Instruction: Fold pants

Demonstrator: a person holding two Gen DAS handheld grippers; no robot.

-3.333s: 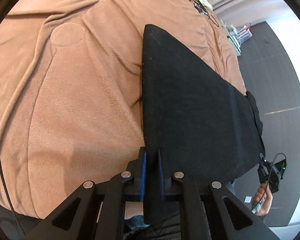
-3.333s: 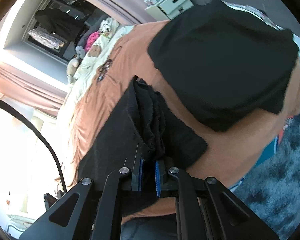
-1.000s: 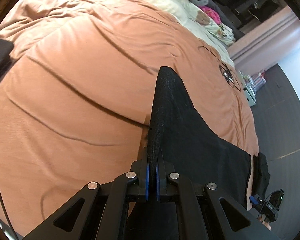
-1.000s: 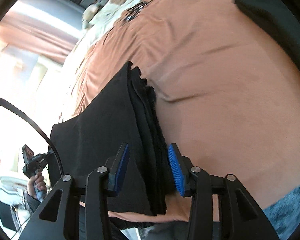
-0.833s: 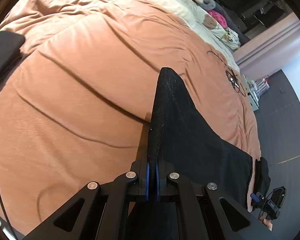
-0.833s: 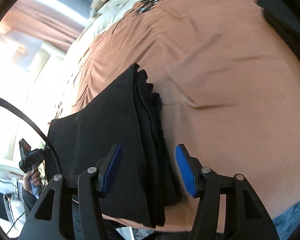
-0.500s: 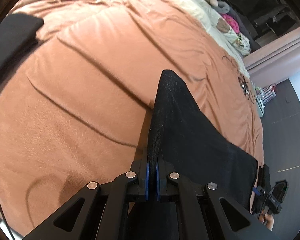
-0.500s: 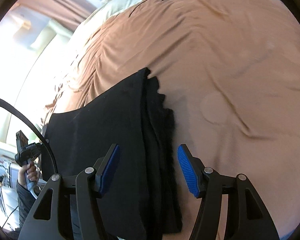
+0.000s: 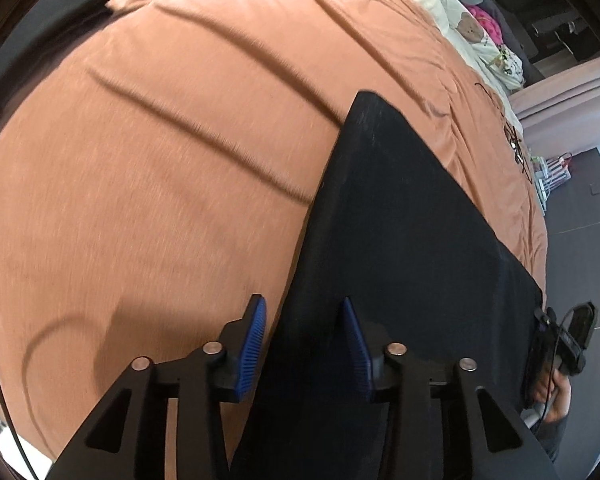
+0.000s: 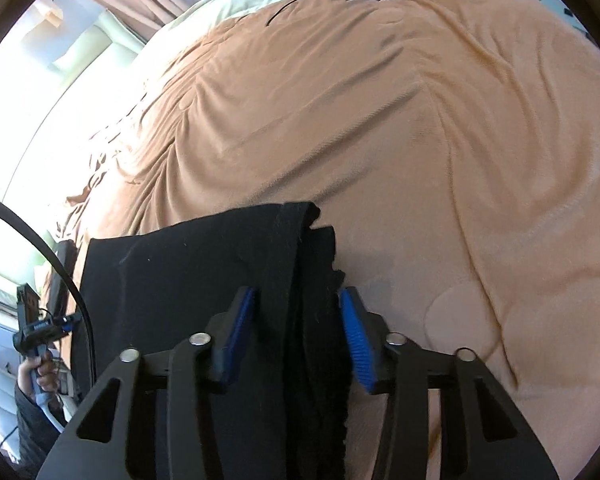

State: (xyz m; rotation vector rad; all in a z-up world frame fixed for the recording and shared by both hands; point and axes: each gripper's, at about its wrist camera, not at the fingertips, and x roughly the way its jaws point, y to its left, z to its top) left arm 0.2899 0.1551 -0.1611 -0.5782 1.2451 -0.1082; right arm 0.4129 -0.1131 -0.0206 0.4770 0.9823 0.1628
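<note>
— On the left wrist view, between our own fingers, what do we have?

— We see the black pants (image 9: 400, 240) lying flat on the orange bed cover (image 9: 160, 180), their long edge running from between our blue pads up and away to a far corner. Our left gripper (image 9: 304, 344) has just been opening: the jaws stand spread, with the cloth between them but neither pad pressing it (so we have let go, as far as we can judge). Off to the right, a hand (image 9: 552, 392) holds the other tool at the far end of the garment.

— And over on the right wrist view?

— We look along the bunched, layered end of the pants (image 10: 204, 280), where the folded edges stack up directly ahead of our right gripper (image 10: 296, 332). Its jaws have just been closing, yet they sit apart on either side of the stack; the right-hand pad lies close against the ragged edge, though we cannot tell whether it touches.

— Which of us is better placed?

— We judge the right one, since the thick edge sits squarely in its gap, the garment stretching away leftward toward the other hand (image 10: 40, 372).
</note>
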